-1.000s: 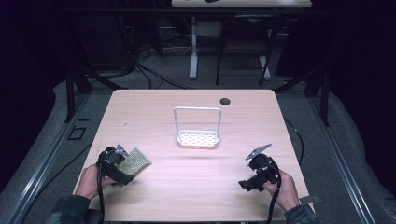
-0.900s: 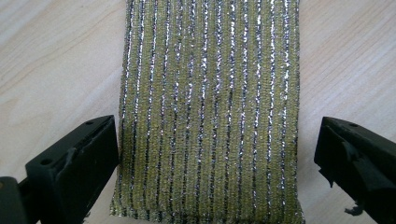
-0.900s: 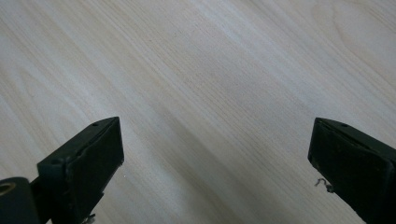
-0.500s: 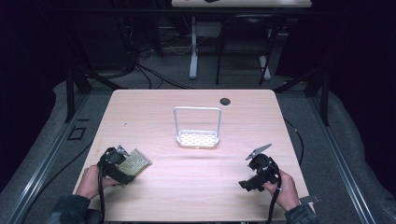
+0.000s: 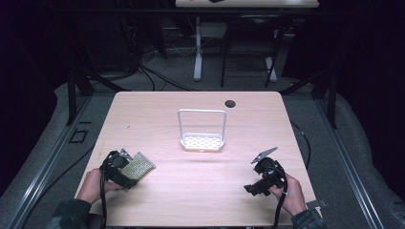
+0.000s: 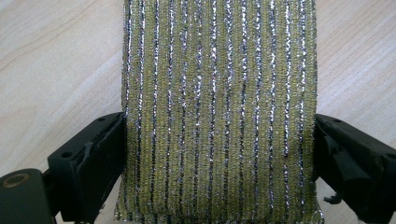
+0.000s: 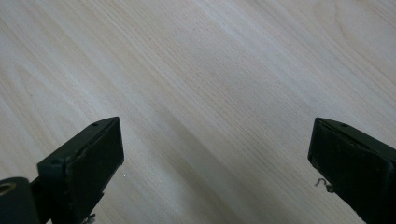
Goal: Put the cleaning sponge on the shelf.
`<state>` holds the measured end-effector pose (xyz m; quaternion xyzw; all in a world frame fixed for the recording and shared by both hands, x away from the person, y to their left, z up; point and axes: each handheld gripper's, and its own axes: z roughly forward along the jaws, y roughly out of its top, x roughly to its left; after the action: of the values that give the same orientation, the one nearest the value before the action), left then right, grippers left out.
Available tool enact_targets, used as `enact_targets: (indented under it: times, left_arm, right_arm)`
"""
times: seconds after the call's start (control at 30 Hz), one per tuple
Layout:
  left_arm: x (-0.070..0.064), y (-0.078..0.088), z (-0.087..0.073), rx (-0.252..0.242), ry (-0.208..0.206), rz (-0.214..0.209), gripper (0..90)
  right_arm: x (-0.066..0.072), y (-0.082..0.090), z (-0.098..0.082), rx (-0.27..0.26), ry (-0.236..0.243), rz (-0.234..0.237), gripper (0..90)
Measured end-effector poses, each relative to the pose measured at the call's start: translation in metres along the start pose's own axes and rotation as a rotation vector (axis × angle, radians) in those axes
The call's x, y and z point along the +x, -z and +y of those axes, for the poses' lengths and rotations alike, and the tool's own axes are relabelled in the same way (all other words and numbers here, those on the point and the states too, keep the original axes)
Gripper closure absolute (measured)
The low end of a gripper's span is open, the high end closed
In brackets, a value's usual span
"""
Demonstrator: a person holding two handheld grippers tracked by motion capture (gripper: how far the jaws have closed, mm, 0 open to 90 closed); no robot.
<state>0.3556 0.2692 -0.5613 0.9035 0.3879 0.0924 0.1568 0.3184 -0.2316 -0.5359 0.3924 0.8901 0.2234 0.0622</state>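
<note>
— Where's the yellow-green scouring pad [image 6: 219, 112] with silver glitter stripes?
— Near left of the pale woodgrain table [image 5: 157, 109], pinched flat between the left gripper's [image 5: 125, 168] jaws.
— And the right gripper [image 7: 215, 168]?
— Jaws spread wide over bare wood, near right. A white perforated wire-framed rack [image 5: 202, 131] stands mid-table; the room beyond is dark.

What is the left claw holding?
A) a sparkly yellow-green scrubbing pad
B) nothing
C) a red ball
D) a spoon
A: in the left gripper view the left claw has its jaws pressed against both sides of a sparkly yellow-green scrubbing pad.
</note>
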Motion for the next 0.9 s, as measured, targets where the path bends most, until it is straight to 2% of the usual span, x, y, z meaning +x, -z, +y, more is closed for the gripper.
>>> enact_targets:
  times: [0.37, 0.5, 0.63, 0.9]
  left_arm:
    - [-0.001, 0.004, -0.001, -0.015, 0.004, 0.004, 9.7]
    - [-0.003, 0.010, -0.001, -0.052, 0.009, 0.008, 9.7]
    - [-0.005, 0.012, -0.001, -0.059, 0.012, 0.009, 9.7]
    - [-0.013, 0.014, 0.005, -0.061, -0.012, -0.010, 9.7]
  right_arm:
    - [0.000, 0.000, 0.000, -0.001, -0.001, -0.002, 2.7]
    - [0.000, 0.000, 0.000, 0.002, -0.004, -0.003, 2.8]
    - [0.001, -0.001, 0.000, 0.003, -0.006, 0.002, 2.8]
    - [0.001, -0.001, 0.000, 0.006, -0.006, 0.001, 2.9]
